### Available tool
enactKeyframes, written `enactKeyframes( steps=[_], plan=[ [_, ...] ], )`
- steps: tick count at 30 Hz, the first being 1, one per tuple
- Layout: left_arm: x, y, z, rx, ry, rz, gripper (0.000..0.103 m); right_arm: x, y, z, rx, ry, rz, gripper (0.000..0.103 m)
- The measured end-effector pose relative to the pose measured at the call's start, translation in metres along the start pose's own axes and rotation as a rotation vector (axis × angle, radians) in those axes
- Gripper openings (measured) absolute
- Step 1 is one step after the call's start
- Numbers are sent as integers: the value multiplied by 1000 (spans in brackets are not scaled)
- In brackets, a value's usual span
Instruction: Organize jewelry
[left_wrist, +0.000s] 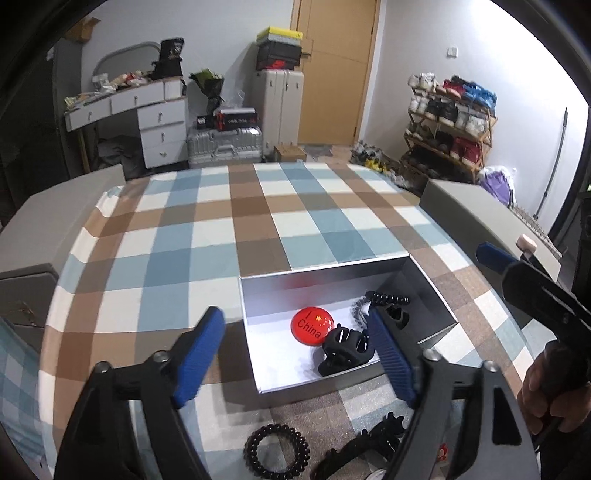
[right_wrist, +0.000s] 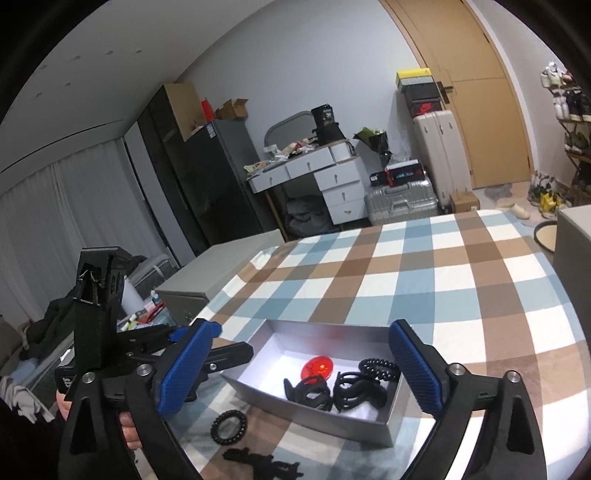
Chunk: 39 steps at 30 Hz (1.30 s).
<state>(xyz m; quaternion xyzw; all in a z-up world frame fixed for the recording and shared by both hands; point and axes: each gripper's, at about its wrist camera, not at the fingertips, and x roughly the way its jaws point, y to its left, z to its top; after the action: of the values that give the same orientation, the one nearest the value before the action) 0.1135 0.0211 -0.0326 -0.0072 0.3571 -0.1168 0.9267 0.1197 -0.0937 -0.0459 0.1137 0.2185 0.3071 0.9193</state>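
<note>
Lying in silver box (right_wrist: 373, 424) — hair claws (right_wrist: 349, 393) below wide, empty jaws.

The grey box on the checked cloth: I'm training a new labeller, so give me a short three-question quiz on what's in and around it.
1. True or false: the red badge lies inside the grey box.
2. Where is the black coil hair tie? A) in the box B) on the cloth in front of the box
3. Fill in: both hand-held grippers are ____.

Key: 1 true; 2 B; 3 open, nothing between the fingers of the left hand-held gripper or the right hand-held gripper.
</note>
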Motion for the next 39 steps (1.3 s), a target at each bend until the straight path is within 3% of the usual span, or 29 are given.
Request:
enactKeyframes(
  steps=[8,12,17,23,31,39],
  plan=[
    [-24,2,-8,-26,-71,48,85,-23,20,-4,-48,-30,-13,103],
    [-34,5,-18,-54,-119,69,99,-34,30,-12,-77,-27,-20,103],
    [-42,5,-32,-64,-134,66,100,-40,42,-29,-114,22,-14,103],
    [-50,9,-54,-76,-124,100,100,-44,54,-60,-163,103,-2,103],
    [-50,21,-85,-118,-54,134,100,-46,44,-96,-136,200,-11,103],
    [-52,18,-103,-113,7,94,100,-37,23,-123,-92,306,-3,76]
  ],
)
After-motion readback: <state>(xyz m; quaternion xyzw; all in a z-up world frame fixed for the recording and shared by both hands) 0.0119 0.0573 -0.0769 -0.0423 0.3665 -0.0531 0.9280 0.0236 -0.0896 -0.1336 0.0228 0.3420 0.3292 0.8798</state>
